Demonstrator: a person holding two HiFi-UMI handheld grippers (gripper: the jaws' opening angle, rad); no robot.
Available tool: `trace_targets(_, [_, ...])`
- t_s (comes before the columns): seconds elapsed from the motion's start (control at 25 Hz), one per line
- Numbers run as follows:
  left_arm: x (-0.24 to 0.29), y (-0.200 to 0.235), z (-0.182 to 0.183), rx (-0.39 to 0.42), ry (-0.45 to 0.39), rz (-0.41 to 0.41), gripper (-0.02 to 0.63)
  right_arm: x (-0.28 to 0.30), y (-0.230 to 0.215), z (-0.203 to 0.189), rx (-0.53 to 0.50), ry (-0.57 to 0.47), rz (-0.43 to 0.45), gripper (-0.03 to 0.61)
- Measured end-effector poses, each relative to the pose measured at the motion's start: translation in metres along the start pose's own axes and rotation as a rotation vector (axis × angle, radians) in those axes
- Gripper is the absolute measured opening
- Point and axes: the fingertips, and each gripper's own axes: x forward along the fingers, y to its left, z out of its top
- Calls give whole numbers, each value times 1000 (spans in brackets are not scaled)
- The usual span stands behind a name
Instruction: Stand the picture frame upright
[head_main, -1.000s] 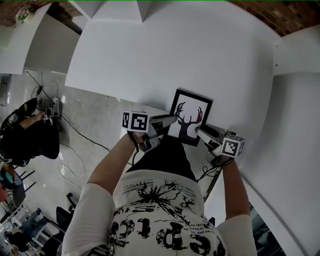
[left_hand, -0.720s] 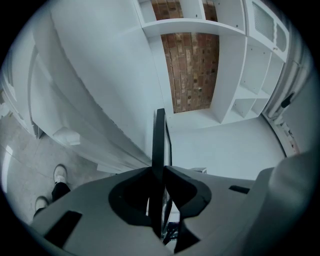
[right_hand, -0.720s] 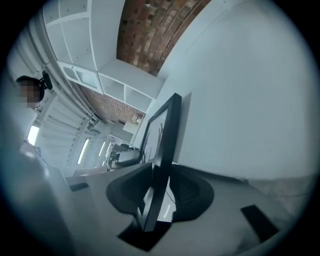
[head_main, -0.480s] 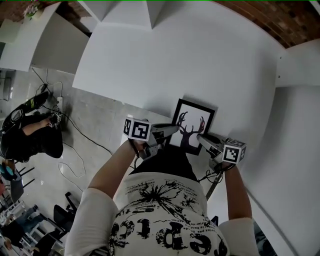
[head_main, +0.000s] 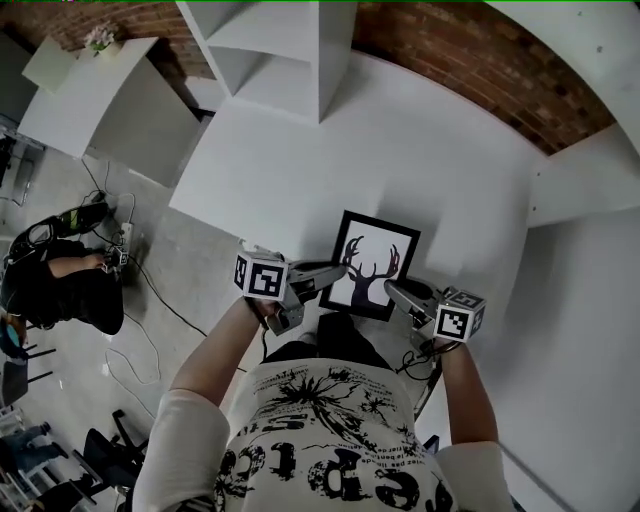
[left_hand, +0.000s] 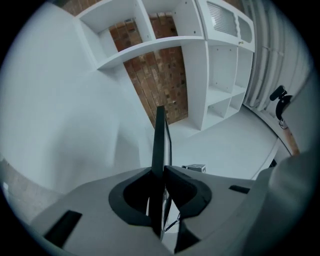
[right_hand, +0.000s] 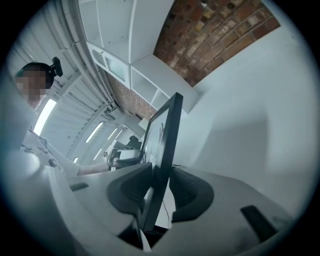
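The left gripper (head_main: 333, 269) and right gripper (head_main: 393, 291) each have their jaws closed on a side edge of the deer-print picture frame (head_main: 368, 262), which is raised at the white table's (head_main: 450, 170) near edge. This looks like the tilting-up step. Next, set its bottom edge down squarely, then release gently.

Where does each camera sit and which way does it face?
Head view: on the person's head, facing steeply down at the picture frame; arms, shirt, left gripper, right gripper show.
Left gripper view: rides it, along jaws clamped on the frame, toward shelves.
Right gripper view: rides it, jaws clamped on the frame.
All share the frame.
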Motion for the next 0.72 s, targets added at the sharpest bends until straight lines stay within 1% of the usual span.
trace_targets(0.08, [-3, -9, 34, 40, -32, 4, 81, 8, 4, 36, -46, -6, 17, 115])
trace_targets(0.2, [-11, -34, 56, 98, -72, 3, 81, 6, 24, 65, -117, -22, 44, 114])
trace_targets(0.32, [-17, -55, 60, 150, -114, 3, 81, -1, 41, 74, -178, -31, 75, 114])
trace_targets(0.48, [-22, -70, 59, 223, -156, 4, 81, -7, 53, 81, -251, -46, 110, 114])
trace_targets(0.6, [-23, -77, 60, 288, -153, 6, 81, -9, 58, 85, -277, -64, 115, 109])
trace_targets(0.72, [-24, -85, 59, 363, -127, 11, 81, -13, 64, 84, -303, -81, 99, 107])
